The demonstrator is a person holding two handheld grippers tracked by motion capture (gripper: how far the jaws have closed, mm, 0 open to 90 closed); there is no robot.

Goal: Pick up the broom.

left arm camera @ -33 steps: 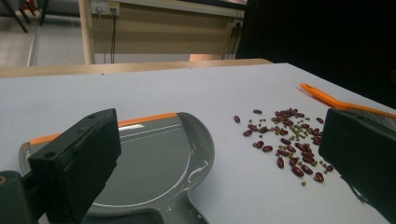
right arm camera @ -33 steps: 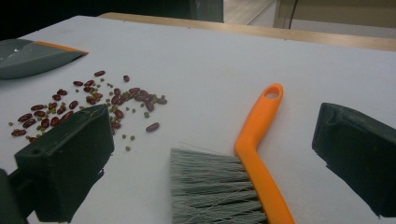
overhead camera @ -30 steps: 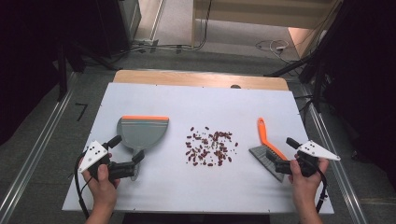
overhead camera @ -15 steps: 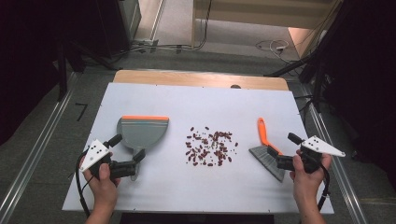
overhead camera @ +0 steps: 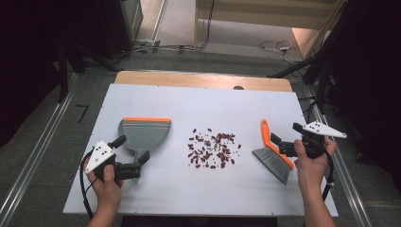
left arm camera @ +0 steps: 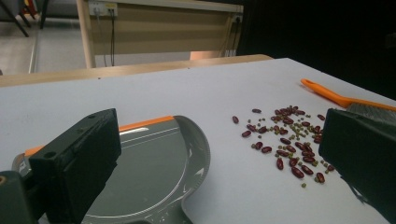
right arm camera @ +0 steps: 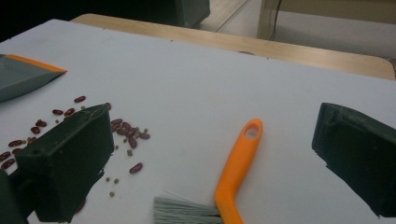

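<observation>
A grey dustpan (overhead camera: 144, 134) with an orange lip lies left of centre on the white table. A scatter of red beans (overhead camera: 213, 149) and small green ones sits mid-table. An orange-handled brush (overhead camera: 267, 138) with grey bristles lies to the right. My left gripper (overhead camera: 131, 149) is open around the dustpan's handle end, without touching it. In the left gripper view the dustpan (left arm camera: 154, 163) lies between the wide jaws. My right gripper (overhead camera: 287, 134) is open just right of the brush handle. In the right gripper view the brush handle (right arm camera: 240, 158) lies between the jaws, apart from both.
The white tabletop (overhead camera: 203, 104) has a wooden strip (overhead camera: 203, 80) along its far edge. Dark floor and metal rails (overhead camera: 33, 156) flank the table. Cables trail from both grippers near the front edge.
My right gripper has moved forward along the brush handle, away from the person. The left gripper has barely shifted. Dustpan, beans and brush lie where they were.
</observation>
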